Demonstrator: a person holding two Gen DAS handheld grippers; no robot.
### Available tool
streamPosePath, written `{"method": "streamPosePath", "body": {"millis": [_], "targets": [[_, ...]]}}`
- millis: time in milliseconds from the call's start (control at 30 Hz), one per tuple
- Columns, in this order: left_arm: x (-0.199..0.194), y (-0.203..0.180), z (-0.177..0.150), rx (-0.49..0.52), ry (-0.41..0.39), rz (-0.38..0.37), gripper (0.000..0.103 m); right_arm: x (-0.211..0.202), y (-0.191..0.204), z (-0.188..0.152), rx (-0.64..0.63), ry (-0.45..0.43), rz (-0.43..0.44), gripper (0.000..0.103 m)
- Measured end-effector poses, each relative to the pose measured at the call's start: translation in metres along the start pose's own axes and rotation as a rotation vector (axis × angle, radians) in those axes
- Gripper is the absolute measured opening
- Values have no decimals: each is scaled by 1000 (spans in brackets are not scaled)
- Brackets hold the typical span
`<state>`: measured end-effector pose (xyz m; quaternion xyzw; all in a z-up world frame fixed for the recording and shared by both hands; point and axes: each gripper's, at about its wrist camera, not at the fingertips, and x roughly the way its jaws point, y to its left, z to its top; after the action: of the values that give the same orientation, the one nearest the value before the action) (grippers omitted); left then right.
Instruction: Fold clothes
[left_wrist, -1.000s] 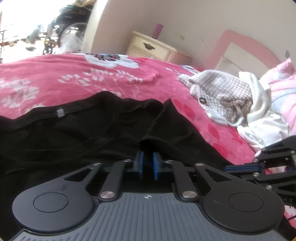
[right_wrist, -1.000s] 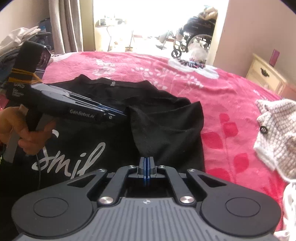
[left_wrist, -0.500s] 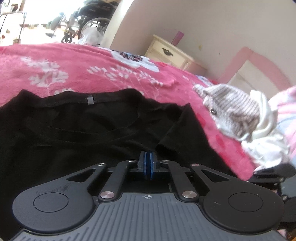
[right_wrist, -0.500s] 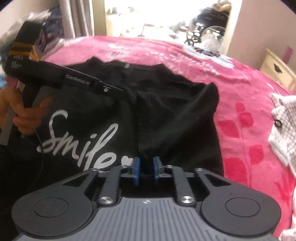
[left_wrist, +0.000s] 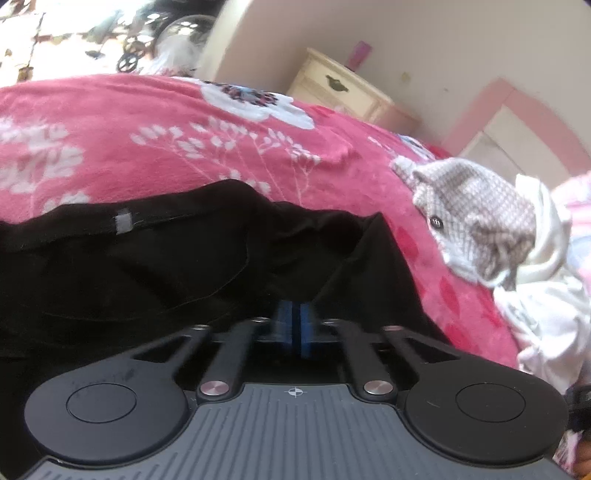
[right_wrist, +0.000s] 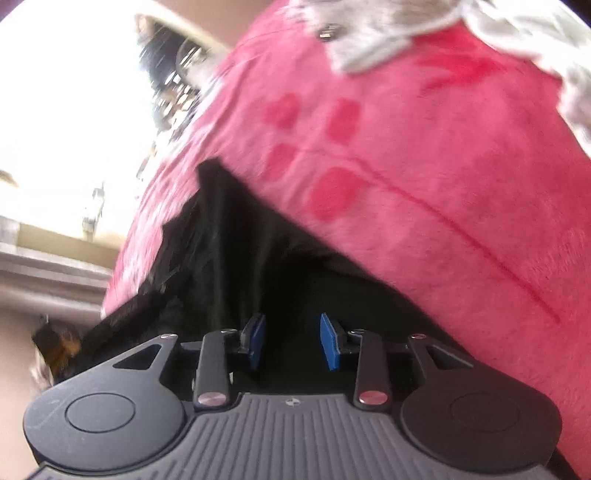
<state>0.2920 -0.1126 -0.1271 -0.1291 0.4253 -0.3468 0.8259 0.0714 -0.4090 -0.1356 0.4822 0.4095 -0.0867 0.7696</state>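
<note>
A black T-shirt (left_wrist: 155, 280) lies spread on the pink flowered bedspread (left_wrist: 207, 147), its grey neck label toward the far side. My left gripper (left_wrist: 295, 317) sits low over the shirt's right part. Its blue pads are pressed together at the foot of a raised fold, so it is shut on the shirt. In the rolled, blurred right wrist view the right gripper (right_wrist: 291, 339) hovers over the black T-shirt (right_wrist: 236, 258) near its edge. Its jaws are opening, and the blue pads (right_wrist: 328, 341) stand apart with black cloth beneath them, not pinched.
A grey checked garment (left_wrist: 476, 221) with a dark button and a white garment (left_wrist: 546, 306) are heaped on the bed at the right. That checked garment (right_wrist: 369, 40) also shows in the right wrist view. A cream nightstand (left_wrist: 343, 88) and a pink headboard (left_wrist: 517, 107) stand behind.
The right gripper let go of the shirt's fold, opened, rolled sharply and moved toward the shirt's edge by the bedspread. The left gripper's pads closed together and it shifted a little.
</note>
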Motion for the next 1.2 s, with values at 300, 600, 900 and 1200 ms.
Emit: {"method": "streamPosePath", "body": {"millis": [300, 600, 900, 1200], "targets": [[-34, 28, -15, -201, 4, 56, 0, 8, -16, 12, 138, -36, 83, 33], [-58, 13, -14, -87, -101, 149, 31, 15, -14, 14, 184, -58, 75, 33], [3, -44, 31, 106, -54, 6, 36, 22, -17, 11, 250, -18, 111, 33], [83, -61, 34, 193, 94, 5, 35, 32, 11, -7, 134, 121, 108, 33]]}}
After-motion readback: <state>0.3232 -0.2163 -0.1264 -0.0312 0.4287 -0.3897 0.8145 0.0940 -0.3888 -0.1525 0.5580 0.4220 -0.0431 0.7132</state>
